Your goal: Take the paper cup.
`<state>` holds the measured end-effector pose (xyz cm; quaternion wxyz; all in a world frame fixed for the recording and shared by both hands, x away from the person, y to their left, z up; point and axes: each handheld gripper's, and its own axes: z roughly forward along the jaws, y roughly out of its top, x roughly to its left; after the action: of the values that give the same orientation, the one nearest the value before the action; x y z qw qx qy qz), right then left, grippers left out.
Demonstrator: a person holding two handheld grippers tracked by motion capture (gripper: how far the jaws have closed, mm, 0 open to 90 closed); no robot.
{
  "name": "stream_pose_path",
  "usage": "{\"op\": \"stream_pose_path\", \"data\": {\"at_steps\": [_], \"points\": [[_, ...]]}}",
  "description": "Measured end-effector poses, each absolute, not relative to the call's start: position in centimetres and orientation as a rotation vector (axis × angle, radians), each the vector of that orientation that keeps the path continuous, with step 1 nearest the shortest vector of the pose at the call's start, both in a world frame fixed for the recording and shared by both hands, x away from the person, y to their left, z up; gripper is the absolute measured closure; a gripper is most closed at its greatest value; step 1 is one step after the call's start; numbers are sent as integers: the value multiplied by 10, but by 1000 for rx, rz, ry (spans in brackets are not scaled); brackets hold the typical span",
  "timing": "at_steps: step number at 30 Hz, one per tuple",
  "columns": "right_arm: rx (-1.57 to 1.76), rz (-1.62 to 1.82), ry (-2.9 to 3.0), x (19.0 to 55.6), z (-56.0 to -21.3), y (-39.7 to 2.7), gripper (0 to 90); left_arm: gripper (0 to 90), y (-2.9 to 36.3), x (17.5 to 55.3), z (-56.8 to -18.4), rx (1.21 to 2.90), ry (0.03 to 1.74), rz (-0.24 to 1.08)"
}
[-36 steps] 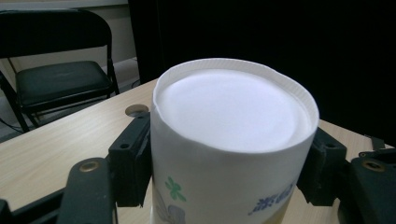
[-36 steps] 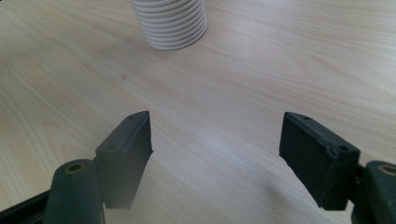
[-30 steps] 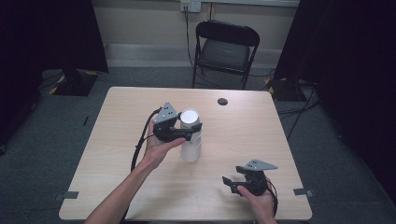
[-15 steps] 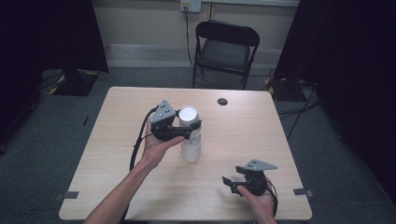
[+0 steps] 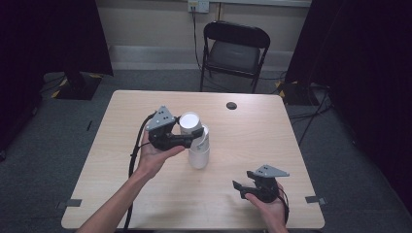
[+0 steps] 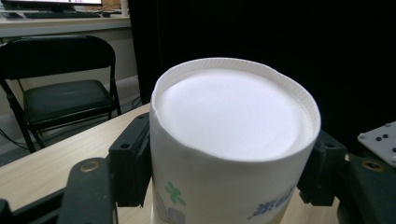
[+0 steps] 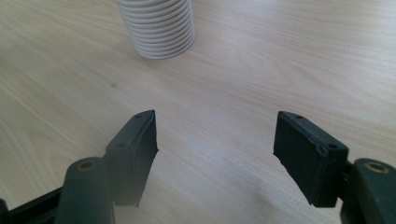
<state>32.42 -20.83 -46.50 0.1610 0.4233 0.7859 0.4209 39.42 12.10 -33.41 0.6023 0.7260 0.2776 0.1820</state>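
- Clearly gripped, the paper cup (image 6: 233, 154) sits upside down between the left gripper's (image 5: 187, 138) two black jaws, whose pads press its wall on either side; its white base faces up, and green and blue print shows low on its side.
- In the high view that cup (image 5: 189, 122) is at the top of the stack of cups (image 5: 199, 153), which stands near the middle of the table (image 5: 121, 194) — whether it has come free of the stack I cannot tell, as the gripper covers the joint.
- The right gripper (image 7: 215, 154) has its jaws wide apart with bare wood between them; they have just been closing a little, on nothing.
- It rests low over the table's near right part, well apart from the stack, whose ribbed rims (image 7: 161, 28) show at the top edge of the right gripper view, cut off above.
- A small dark round thing (image 5: 231, 105) lies on the far side of the table — too small to make out.
- Beyond the table stands a black folding chair (image 5: 235, 51), with nothing on its seat.
- Dark curtains (image 5: 359, 73) close off both sides.
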Motion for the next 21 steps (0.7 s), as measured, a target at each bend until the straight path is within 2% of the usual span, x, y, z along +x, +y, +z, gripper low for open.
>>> {"op": "stream_pose_path", "data": {"at_steps": [8, 10, 13, 15, 21], "points": [[1123, 1233, 2254, 333, -447, -193, 326, 325, 135, 383, -337, 1687, 678, 405], [1096, 1242, 2253, 335, -442, -186, 364, 325, 136, 381, -342, 1698, 685, 381], [1051, 1264, 2267, 337, -439, -173, 373, 327, 138, 375, -350, 1699, 689, 363], [1020, 1263, 2287, 337, -437, -166, 381, 327, 140, 370, -353, 1692, 703, 324], [950, 1305, 2301, 329, -429, -151, 389, 333, 146, 354, -358, 1702, 704, 325]]}}
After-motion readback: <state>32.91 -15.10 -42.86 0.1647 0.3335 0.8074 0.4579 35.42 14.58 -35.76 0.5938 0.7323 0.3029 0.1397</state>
